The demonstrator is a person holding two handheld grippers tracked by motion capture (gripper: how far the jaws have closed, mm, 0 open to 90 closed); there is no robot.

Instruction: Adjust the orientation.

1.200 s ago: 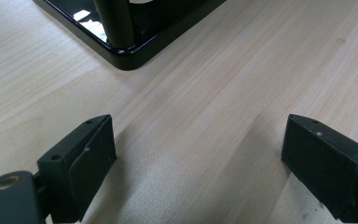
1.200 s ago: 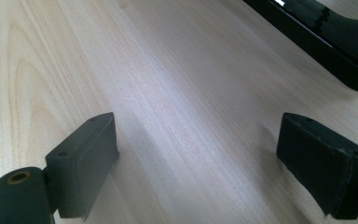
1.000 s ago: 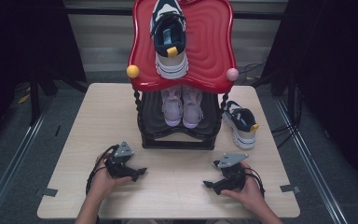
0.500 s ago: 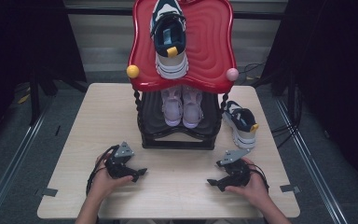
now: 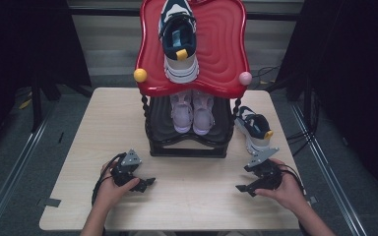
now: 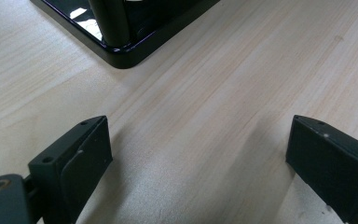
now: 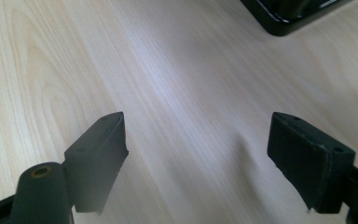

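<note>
Both hand-held grippers, left and right, gape wide with nothing in them, over the pale wood-grain bench. The navy sneaker sits beside the glossy black shoe rack, near the right one.
</note>
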